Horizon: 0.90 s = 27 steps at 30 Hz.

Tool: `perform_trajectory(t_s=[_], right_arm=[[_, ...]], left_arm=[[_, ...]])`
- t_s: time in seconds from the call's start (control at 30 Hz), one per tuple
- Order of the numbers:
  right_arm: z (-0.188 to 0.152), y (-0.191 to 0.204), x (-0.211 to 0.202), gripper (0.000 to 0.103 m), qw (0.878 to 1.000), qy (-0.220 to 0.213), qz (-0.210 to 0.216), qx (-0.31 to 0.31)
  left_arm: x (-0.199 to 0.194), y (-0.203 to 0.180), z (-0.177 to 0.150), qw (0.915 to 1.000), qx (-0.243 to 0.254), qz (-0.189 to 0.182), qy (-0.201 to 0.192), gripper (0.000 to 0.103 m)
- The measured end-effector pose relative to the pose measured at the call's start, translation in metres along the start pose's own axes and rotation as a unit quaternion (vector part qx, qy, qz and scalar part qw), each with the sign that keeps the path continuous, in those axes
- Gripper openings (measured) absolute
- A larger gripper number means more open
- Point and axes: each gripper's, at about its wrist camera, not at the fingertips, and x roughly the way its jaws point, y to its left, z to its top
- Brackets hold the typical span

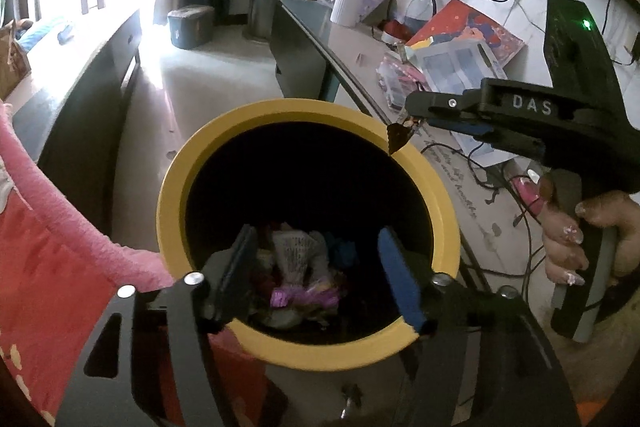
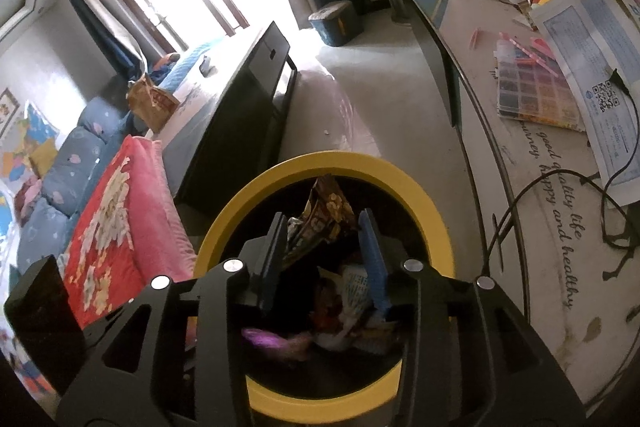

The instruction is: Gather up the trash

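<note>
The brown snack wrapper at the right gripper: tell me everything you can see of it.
The brown snack wrapper is a crinkled foil packet, dark brown with yellow print and a serrated edge. It sits between the fingers of the right gripper, against the black pad; whether that pad still presses on it is unclear. The blue pad stands clear. It hangs over the mouth of the yellow-rimmed bin, above the trash inside. From the left wrist, only its pointed tip shows.

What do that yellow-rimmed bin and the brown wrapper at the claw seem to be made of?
The bin looks like plastic or painted metal: its yellow rim is smooth, matte and even in colour; which one, I can't tell. The wrapper at the right claw looks like thin printed foil or plastic film: it is crinkled, with glossy glints.
</note>
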Motion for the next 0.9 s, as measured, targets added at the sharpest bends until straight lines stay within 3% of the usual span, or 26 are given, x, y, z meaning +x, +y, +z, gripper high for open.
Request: perform_trajectory(t_s=[0.1,0.33,0.5,0.9], right_arm=[[-0.001,-0.001,-0.003,0.035,1.000,-0.001,0.006,0.004],[-0.001,0.000,-0.008,0.047,1.000,-0.004,0.004,-0.002],[-0.002,0.004,-0.017,0.054,1.000,-0.014,-0.005,-0.012],[-0.009,0.028,-0.058,0.083,0.995,-0.076,-0.025,-0.056]], left_arm=[[-0.003,0.001,0.002,1.0000,-0.003,0.001,-0.007,0.080],[-0.016,0.009,0.004,0.9995,-0.017,0.017,-0.021,0.094],[-0.031,0.019,0.006,0.9983,-0.032,0.035,-0.035,0.096],[-0.077,0.038,0.005,0.9916,-0.067,0.080,-0.076,0.096]])
